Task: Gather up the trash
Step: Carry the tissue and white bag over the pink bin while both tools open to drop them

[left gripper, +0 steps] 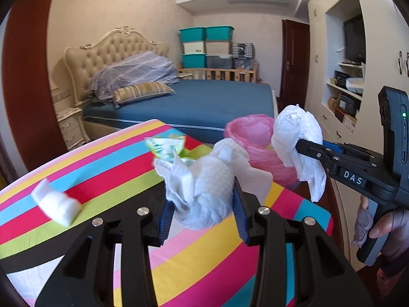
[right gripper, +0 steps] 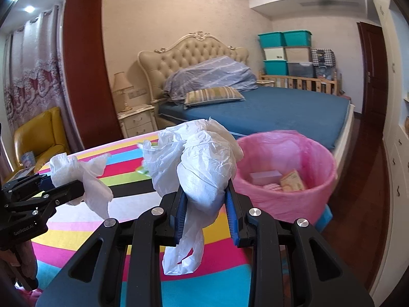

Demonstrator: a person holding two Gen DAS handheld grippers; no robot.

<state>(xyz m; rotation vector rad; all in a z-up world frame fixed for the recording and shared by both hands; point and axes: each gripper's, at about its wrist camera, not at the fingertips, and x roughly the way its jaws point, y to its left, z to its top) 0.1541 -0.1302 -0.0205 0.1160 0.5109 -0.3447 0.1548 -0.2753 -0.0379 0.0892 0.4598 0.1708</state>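
Over a striped table point(left gripper: 194, 250), the left gripper point(left gripper: 203, 215) is clenching a crumpled paper towel point(left gripper: 207, 189) between its pads, a white foam scrap point(left gripper: 57, 204) lying to its left; the right gripper point(right gripper: 205, 220) is gripping a wadded plastic bag point(right gripper: 199, 163), the pink-lined bin point(right gripper: 288, 199) sitting just right of its jaws.

Bin point(right gripper: 286, 199) right of table point(right gripper: 217, 276)

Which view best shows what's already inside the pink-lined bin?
The right wrist view: it looks down into the pink-lined bin, showing boxes and wrappers inside. The left wrist view shows only its rim and side, partly hidden by crumpled tissue.
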